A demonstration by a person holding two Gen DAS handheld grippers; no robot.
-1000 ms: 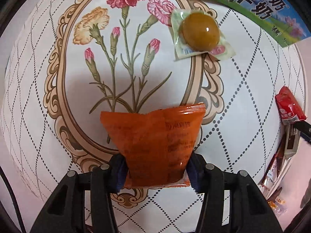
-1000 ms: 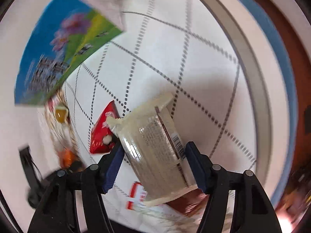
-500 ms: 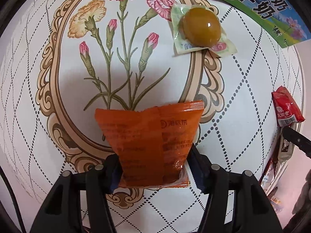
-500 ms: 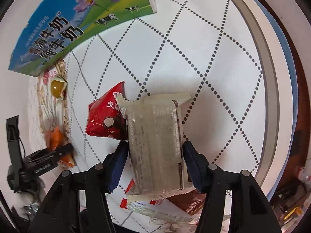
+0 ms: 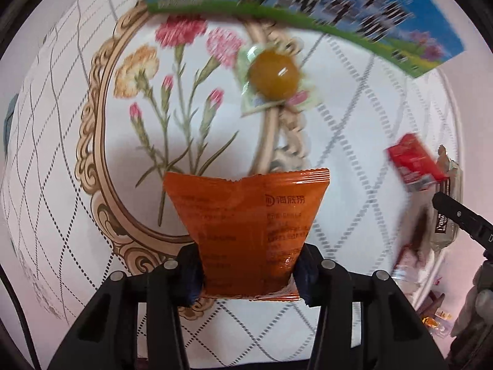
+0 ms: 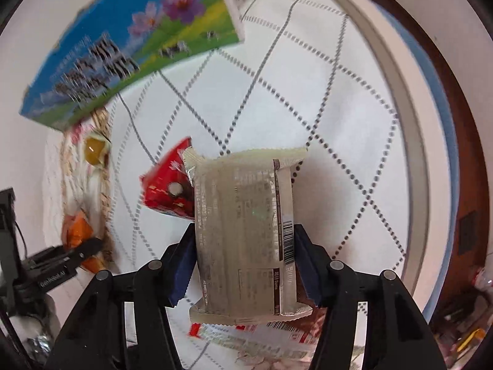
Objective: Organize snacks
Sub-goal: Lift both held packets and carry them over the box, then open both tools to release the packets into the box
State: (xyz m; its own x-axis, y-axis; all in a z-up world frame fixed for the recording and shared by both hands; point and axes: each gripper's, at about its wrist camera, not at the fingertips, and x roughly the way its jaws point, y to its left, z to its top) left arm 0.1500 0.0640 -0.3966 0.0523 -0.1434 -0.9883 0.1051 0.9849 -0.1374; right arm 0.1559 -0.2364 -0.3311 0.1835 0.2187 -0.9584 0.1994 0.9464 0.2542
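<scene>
My left gripper [image 5: 248, 269] is shut on an orange snack packet [image 5: 246, 228] and holds it above the flowered tablecloth. My right gripper [image 6: 245, 262] is shut on a pale silver snack packet [image 6: 246, 231] held above the table. A red snack packet [image 6: 168, 188] lies just left of it and also shows in the left wrist view [image 5: 414, 162]. A wrapped amber jelly [image 5: 274, 75] lies ahead of the left gripper and shows small in the right wrist view [image 6: 94, 149]. The left gripper with its orange packet appears in the right wrist view [image 6: 77, 240].
A blue and green milk carton box [image 6: 129, 49] stands at the far side of the table, also in the left wrist view [image 5: 339, 9]. More snack wrappers [image 6: 277, 336] lie under the right gripper. The table's rim [image 6: 409, 141] curves along the right.
The left gripper with the orange packet has drawn back and shifted left, so the milk box shows more. The right gripper has moved with the silver packet; both views are motion-blurred.
</scene>
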